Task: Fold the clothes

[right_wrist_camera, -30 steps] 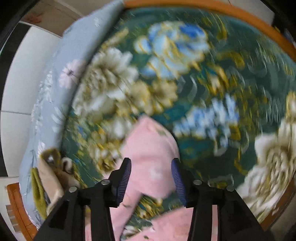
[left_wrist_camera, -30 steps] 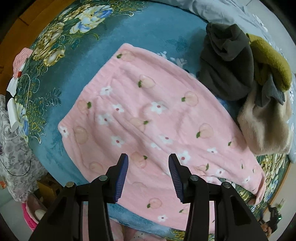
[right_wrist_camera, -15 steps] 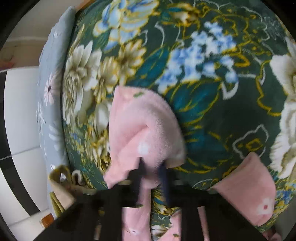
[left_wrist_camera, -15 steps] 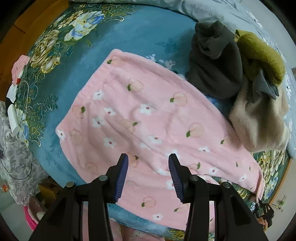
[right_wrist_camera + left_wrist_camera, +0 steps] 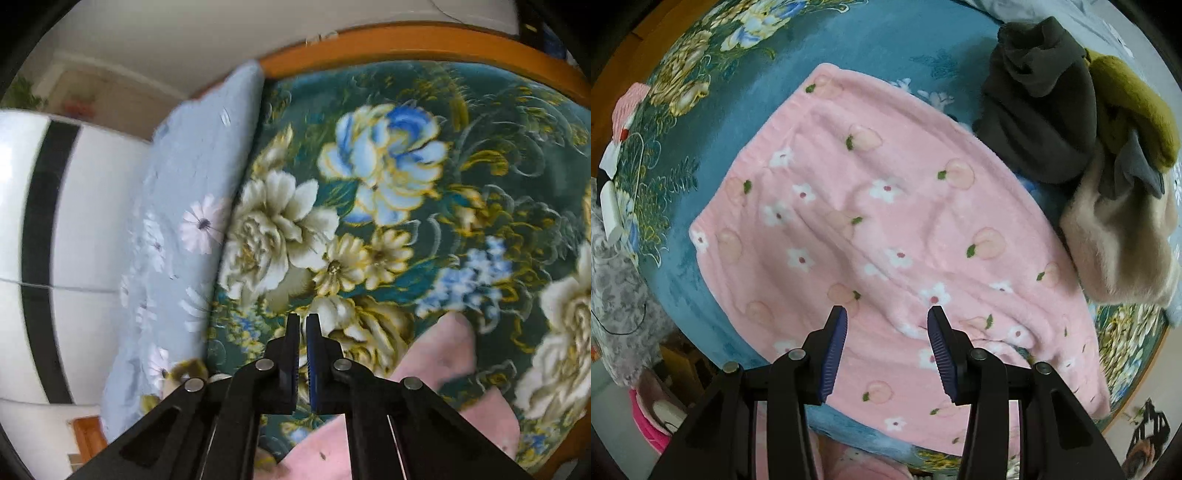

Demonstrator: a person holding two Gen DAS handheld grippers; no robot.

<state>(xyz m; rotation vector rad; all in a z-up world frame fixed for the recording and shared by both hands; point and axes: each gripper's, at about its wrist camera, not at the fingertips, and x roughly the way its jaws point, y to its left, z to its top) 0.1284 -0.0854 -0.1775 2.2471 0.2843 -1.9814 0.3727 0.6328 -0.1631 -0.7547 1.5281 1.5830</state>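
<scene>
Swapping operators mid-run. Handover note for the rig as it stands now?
Left hand-held gripper: open, empty, pointing down over the near part of the pink fleece garment with peach and flower print.
Right hand-held gripper: shut; nothing visible between the tips. Pink cloth lies below it, apparently not held.
Pink garment lies spread, slightly rumpled, on the teal floral blanket.
Unfolded heap beside it: dark grey garment, olive-green fuzzy piece, beige fluffy piece.
Done: pink garment laid out.
Left: fold it, probably after regrasping an edge; then the heap.
</scene>
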